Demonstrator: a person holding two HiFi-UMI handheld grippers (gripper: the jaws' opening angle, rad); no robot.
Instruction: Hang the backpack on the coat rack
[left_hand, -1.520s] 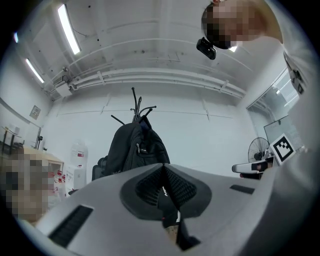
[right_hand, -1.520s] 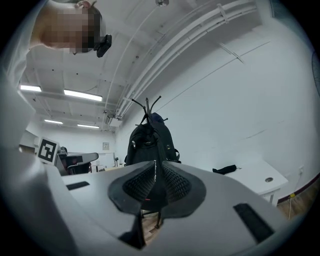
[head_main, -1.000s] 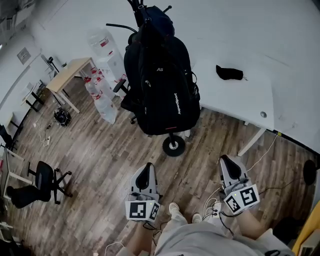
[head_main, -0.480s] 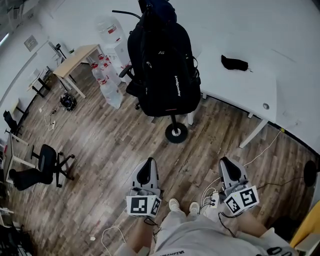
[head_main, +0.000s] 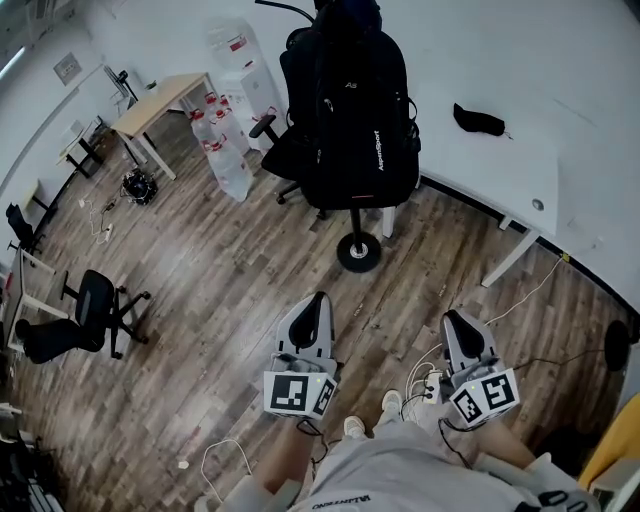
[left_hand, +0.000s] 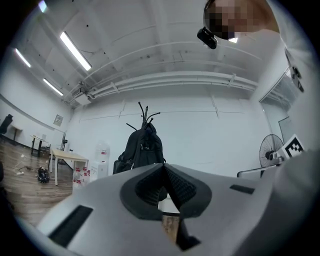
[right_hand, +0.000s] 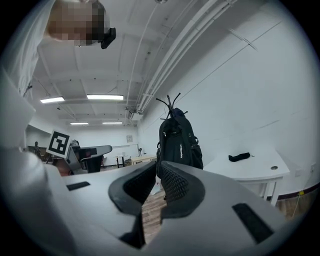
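A black backpack (head_main: 355, 110) hangs on the black coat rack, whose round base (head_main: 358, 251) stands on the wooden floor. Neither gripper touches it. My left gripper (head_main: 315, 300) is held low in front of the rack, shut and empty. My right gripper (head_main: 452, 318) is further right, its jaws together with nothing between them. In the left gripper view the backpack (left_hand: 142, 150) hangs beyond the shut gripper (left_hand: 163, 166), under the rack's prongs (left_hand: 144, 111). The right gripper view shows the backpack (right_hand: 179, 142) past the gripper (right_hand: 156, 165).
A white table (head_main: 500, 170) with a black pouch (head_main: 478, 119) stands right of the rack. Water bottles (head_main: 225, 160) and a wooden desk (head_main: 160, 100) are at the left, with a black office chair (head_main: 80, 330) nearer. Cables (head_main: 430, 385) lie by the person's feet.
The head view has shifted: the rack and backpack now sit higher and further right. The left gripper has moved right in the picture. Both grippers' jaws are unchanged, and the backpack still hangs.
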